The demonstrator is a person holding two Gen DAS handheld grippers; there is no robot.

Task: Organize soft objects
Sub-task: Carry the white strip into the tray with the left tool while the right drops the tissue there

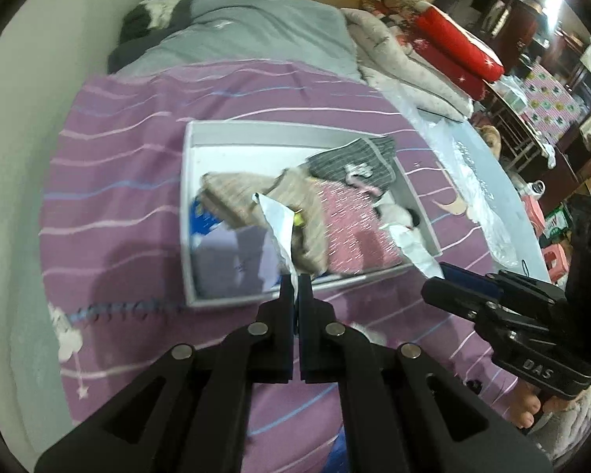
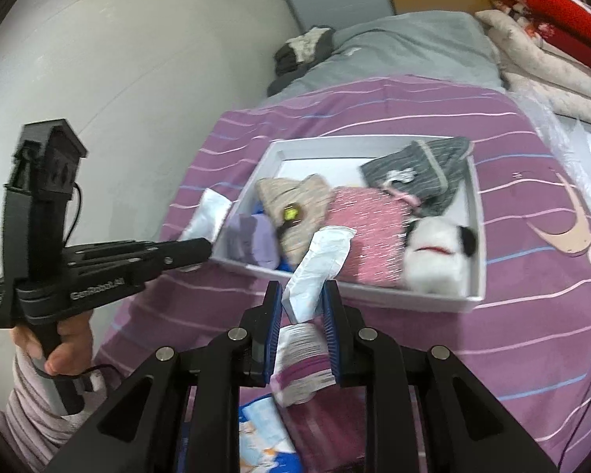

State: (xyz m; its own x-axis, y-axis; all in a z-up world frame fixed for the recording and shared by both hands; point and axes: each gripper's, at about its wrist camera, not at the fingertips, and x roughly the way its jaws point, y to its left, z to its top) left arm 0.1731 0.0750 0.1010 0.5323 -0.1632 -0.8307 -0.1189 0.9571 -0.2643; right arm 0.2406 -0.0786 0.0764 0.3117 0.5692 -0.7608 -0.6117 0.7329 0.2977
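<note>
The left gripper (image 1: 294, 282) is clamped on a thin white packet (image 1: 279, 232); the right gripper (image 2: 302, 299) is clamped on a second white packet (image 2: 321, 266). Both packets hang over the near wall of the white box (image 2: 374, 295), which sits on the purple striped bedspread (image 1: 130, 149). Inside the box – a beige knit (image 2: 295, 201), a pink spotted cloth (image 2: 370, 232), a grey striped garment (image 2: 413, 173) and a white plush toy (image 2: 433, 260) fill the near and right parts. The far left floor stays bare. Grey bedding (image 1: 264, 31) borders the far edge.

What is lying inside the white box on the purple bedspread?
Inside the white box: a grey striped garment, pink speckled cloth, beige knit piece, lavender cloth and white plush toy. Something blue shows beneath them; the rest is covered.
</note>
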